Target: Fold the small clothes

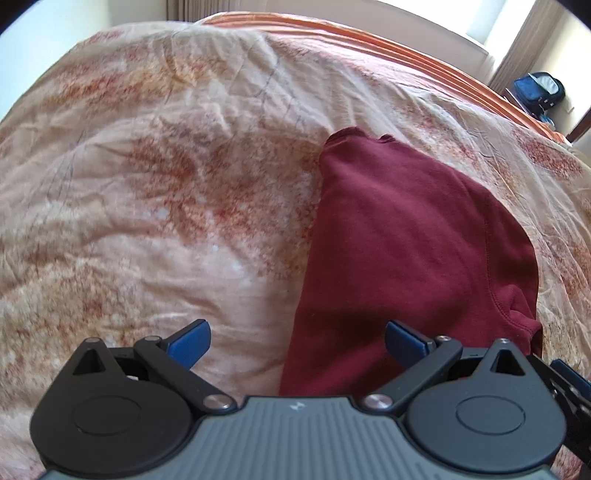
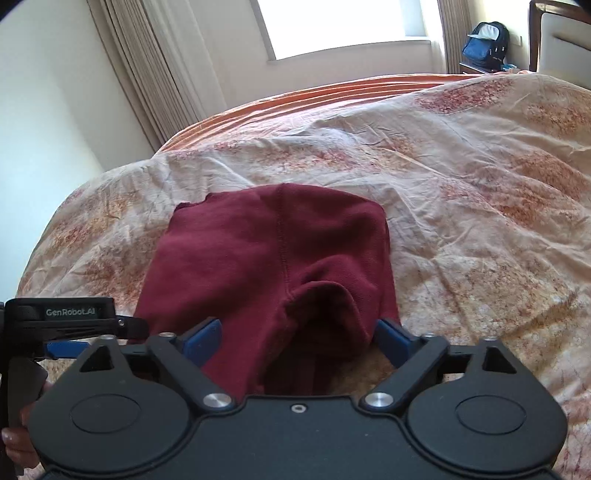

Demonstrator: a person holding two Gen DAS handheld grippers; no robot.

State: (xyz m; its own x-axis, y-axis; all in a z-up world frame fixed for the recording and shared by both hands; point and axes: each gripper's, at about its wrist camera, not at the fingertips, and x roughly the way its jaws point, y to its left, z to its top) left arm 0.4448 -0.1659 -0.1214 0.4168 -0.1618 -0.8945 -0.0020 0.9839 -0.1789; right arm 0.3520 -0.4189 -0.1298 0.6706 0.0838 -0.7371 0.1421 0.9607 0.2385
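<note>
Here, both tools (image 1: 297, 341) (image 2: 299, 341) spread wide, low over the maroon garment (image 2: 273, 258).

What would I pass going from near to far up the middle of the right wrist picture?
Right claw → maroon garment → floral bedspread → orange striped sheet → bright window.

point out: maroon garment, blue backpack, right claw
dark maroon knit garment (image 2: 258, 251), right wrist view, on its flat upper panel left of the seam.
blue and grey backpack (image 2: 484, 42), right wrist view, on its front face.
right claw (image 2: 299, 341), right wrist view, midway between its blue fingertips.
</note>
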